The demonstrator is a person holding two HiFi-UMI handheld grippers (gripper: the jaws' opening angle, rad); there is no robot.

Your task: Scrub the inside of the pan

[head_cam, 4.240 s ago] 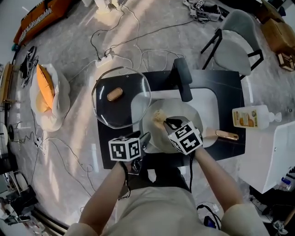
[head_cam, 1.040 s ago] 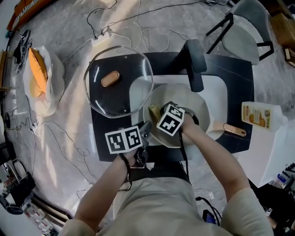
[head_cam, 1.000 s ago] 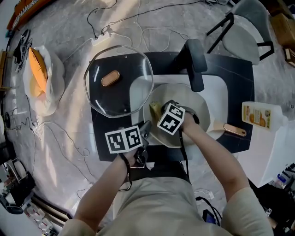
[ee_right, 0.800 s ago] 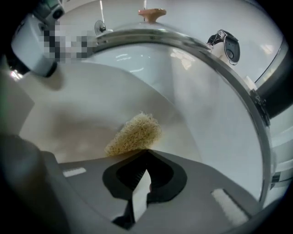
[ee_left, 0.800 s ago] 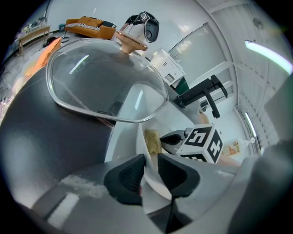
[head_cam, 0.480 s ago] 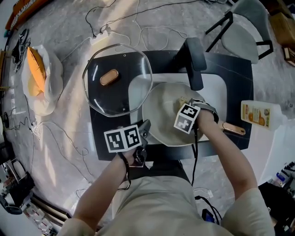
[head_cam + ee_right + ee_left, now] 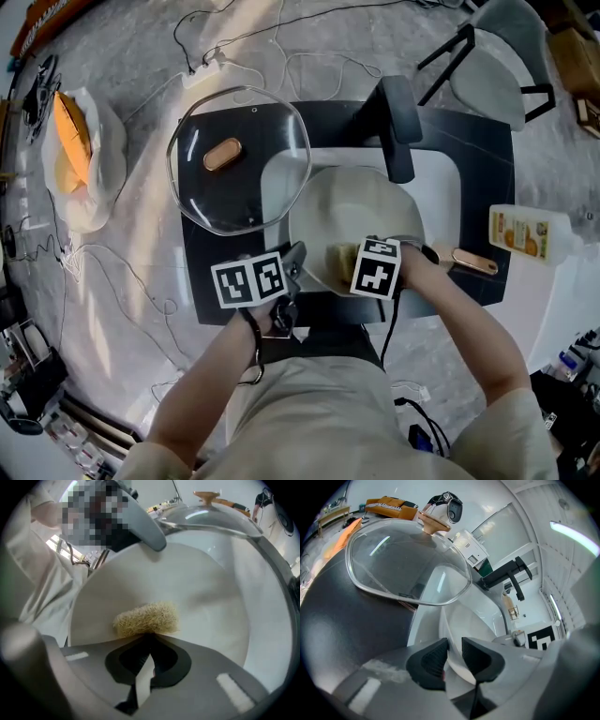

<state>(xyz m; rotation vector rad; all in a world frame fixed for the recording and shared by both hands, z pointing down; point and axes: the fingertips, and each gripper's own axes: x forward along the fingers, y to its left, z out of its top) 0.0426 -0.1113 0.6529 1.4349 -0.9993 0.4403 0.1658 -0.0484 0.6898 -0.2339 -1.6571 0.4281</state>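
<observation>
The cream pan (image 7: 361, 211) lies in the white sink (image 7: 281, 202), its copper-tipped handle (image 7: 469, 262) pointing right. My left gripper (image 7: 294, 259) is shut on the pan's near-left rim; in the left gripper view (image 7: 453, 660) the thin rim (image 7: 447, 634) runs between both pads. My right gripper (image 7: 351, 263) is shut on a tan fibrous scrubber (image 7: 337, 257), which presses on the pan's inside near the front rim. In the right gripper view the scrubber (image 7: 147, 618) sticks out past the jaws (image 7: 149, 638) onto the pan's floor (image 7: 197, 592).
A glass lid (image 7: 239, 159) with a copper knob rests on the dark counter (image 7: 202, 291) left of the sink. A black faucet (image 7: 395, 127) reaches over the sink's far side. A soap bottle (image 7: 525, 232) lies at the right. A chair (image 7: 487, 70) stands beyond.
My right gripper has swept the scrubber from the pan's left side to its right side, then back to the near rim. The left gripper has kept its hold on the rim.
</observation>
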